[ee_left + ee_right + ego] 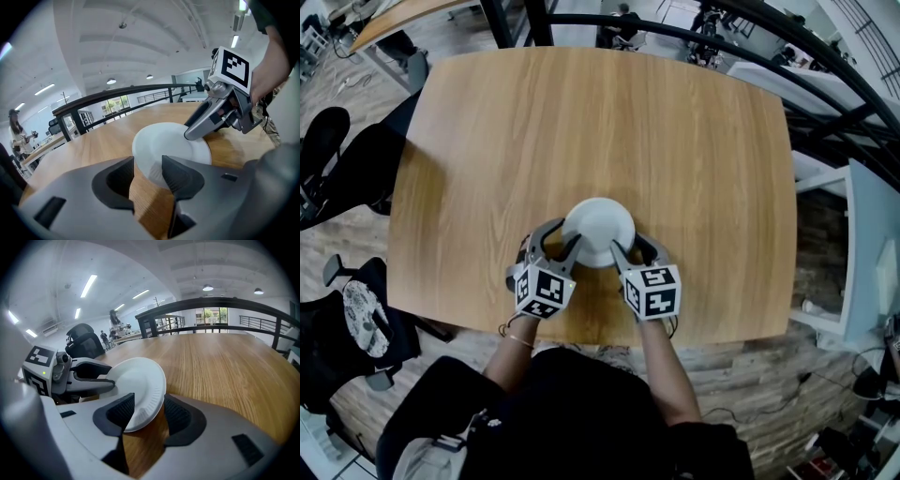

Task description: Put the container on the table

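Fingers [180, 174] of the left gripper [556, 242] and right gripper [628, 249] stand apart around the plate [598, 228], which looks set on the table [581, 122]. Next, draw both straight back.

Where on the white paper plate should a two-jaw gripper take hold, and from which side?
Take its fluted rim, coming from the near side, low over the table. The paper plate is shallow and thin, so only its edge fits between jaws. The left gripper and right gripper straddle that rim at its near left and near right, jaws open.
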